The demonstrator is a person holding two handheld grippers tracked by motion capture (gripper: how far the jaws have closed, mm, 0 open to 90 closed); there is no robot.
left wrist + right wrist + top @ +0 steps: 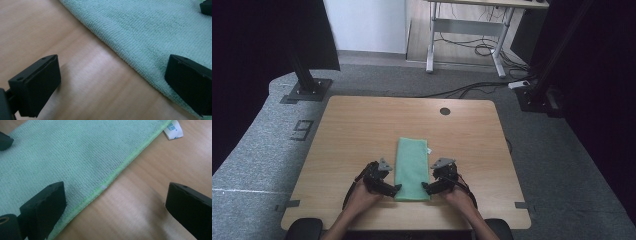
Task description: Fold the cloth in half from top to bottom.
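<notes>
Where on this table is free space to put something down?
The table is bare left of the green cloth, right of it, and beyond its far end toward the round hole. It is crowded at the near edge, where left gripper and right gripper flank the cloth.

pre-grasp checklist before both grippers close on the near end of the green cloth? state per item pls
1. Left gripper open: ok, jaws wide apart, nothing between the pads.
2. Right gripper open: ok, same.
3. Each gripper straddles its cloth edge: ok, one jaw over the green cloth, one over bare table, in both gripper views.
4. Cloth lies flat, folded into a narrow strip: ok.
5. White tag away from the jaws: ok, at the far corner.
6. Jaws low enough to catch the edge: cannot tell.
</notes>
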